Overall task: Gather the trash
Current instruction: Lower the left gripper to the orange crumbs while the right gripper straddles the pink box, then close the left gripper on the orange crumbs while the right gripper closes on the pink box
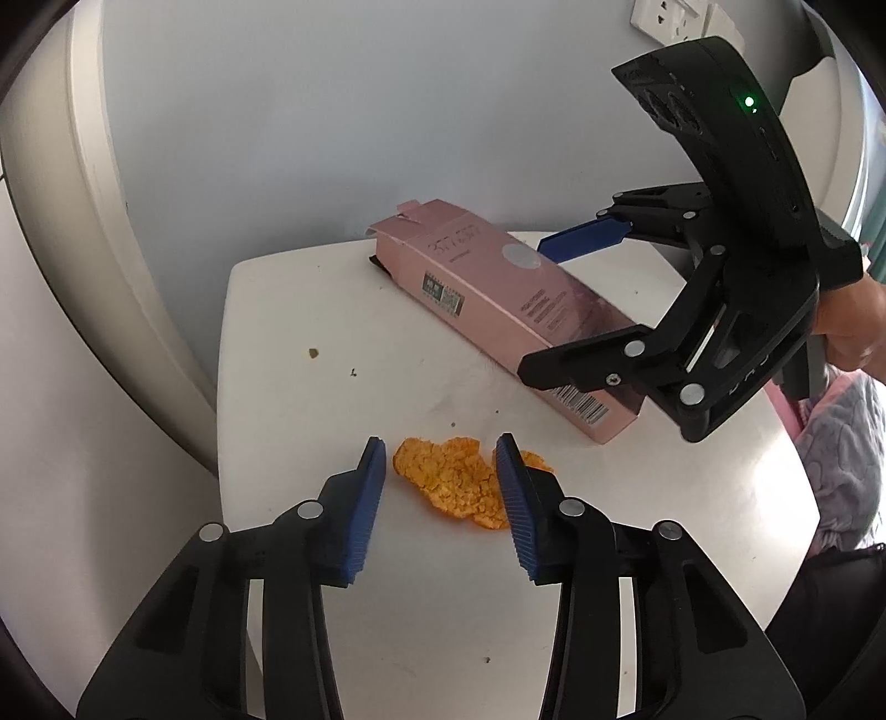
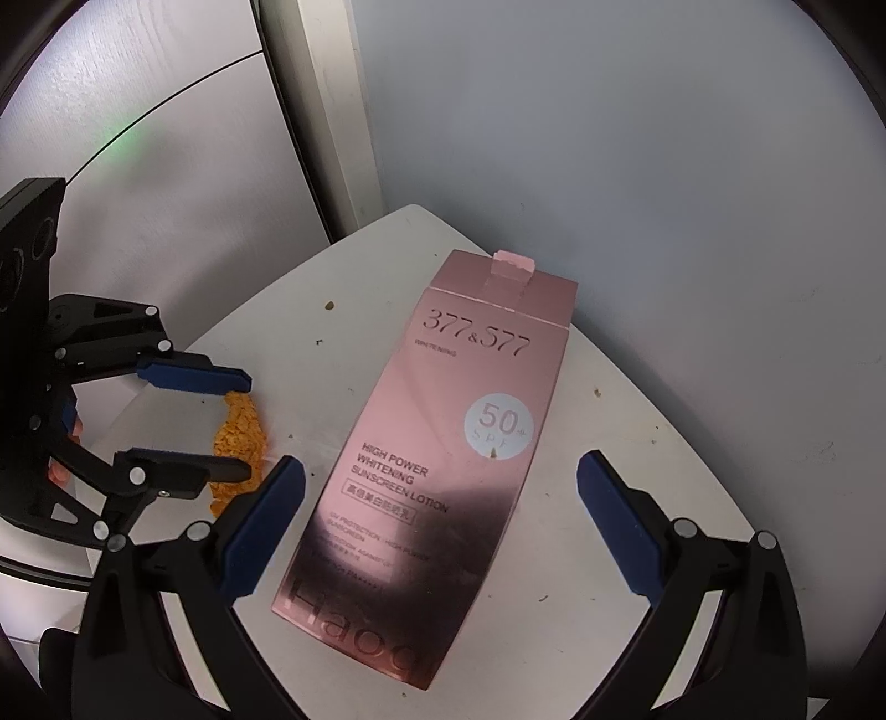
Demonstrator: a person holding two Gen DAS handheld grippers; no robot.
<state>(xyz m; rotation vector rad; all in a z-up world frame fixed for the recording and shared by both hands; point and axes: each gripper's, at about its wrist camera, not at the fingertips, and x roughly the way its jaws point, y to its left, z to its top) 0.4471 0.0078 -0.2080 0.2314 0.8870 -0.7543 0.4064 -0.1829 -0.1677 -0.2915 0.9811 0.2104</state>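
Pink sunscreen carton point(image 2: 443, 443) lies flat on the white table point(image 1: 288, 443) between the spread-apart right gripper point(image 2: 443, 526), while the left gripper point(image 1: 440, 498), likewise released, straddles orange peel point(image 1: 448, 476), each lined up for a pinch.

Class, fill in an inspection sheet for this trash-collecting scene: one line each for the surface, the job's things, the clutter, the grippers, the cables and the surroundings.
Surface: white table, rounded corners, set against the wall.
Job's things: pink sunscreen lotion box lying flat, end flap open; orange peel lying on the table beside it.
Clutter: small crumbs and dark specks scattered on the table.
Grippers: left gripper open, jaws either side of the peel; right gripper open, jaws either side of the box; neither shown touching.
Cables: nothing seen.
Surroundings: pale wall; wall socket; white door frame; patterned fabric off the table edge.
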